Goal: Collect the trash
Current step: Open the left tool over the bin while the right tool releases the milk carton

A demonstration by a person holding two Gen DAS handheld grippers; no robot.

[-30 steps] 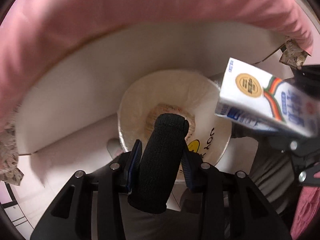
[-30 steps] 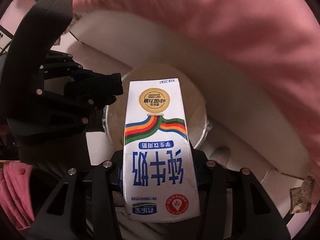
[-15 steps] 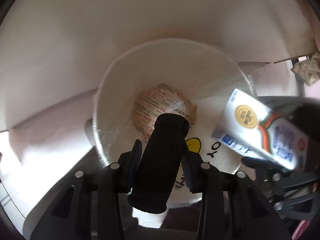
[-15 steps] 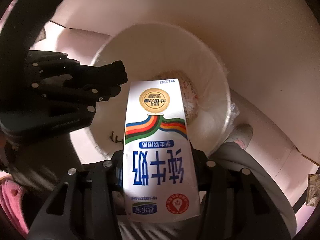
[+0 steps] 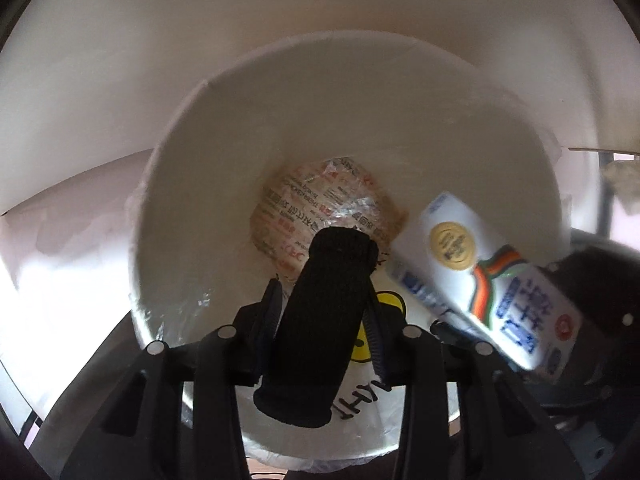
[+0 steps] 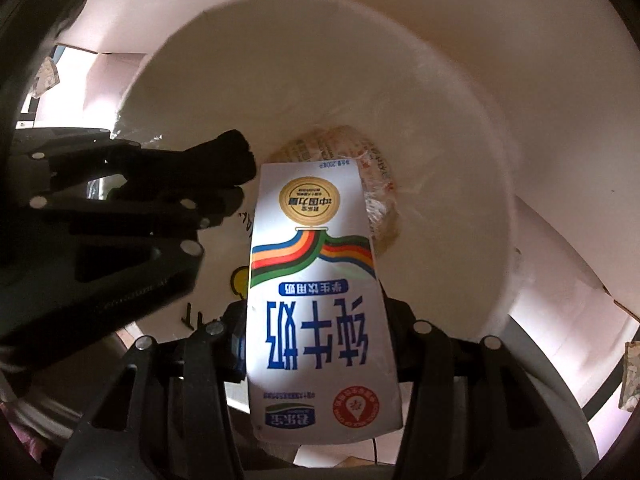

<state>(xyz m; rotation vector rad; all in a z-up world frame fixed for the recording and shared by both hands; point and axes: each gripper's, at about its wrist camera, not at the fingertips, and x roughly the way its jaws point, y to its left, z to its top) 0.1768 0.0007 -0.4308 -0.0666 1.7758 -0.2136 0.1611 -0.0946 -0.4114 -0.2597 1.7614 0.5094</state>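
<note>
White bin (image 5: pixel 192 184) already holds a wrapper (image 5: pixel 320 200); left claw (image 5: pixel 324 320) grips a black roll (image 5: pixel 320 320), right claw (image 6: pixel 316 320) grips a milk carton (image 6: pixel 316 280), both unreleased.

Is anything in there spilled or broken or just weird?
Nothing looks spilled or broken. The white milk carton is held upside down, so its print reads inverted, over the white round bin. A crinkly printed plastic wrapper lies at the bottom. The left gripper holds a black foam roll above the bin too.
</note>
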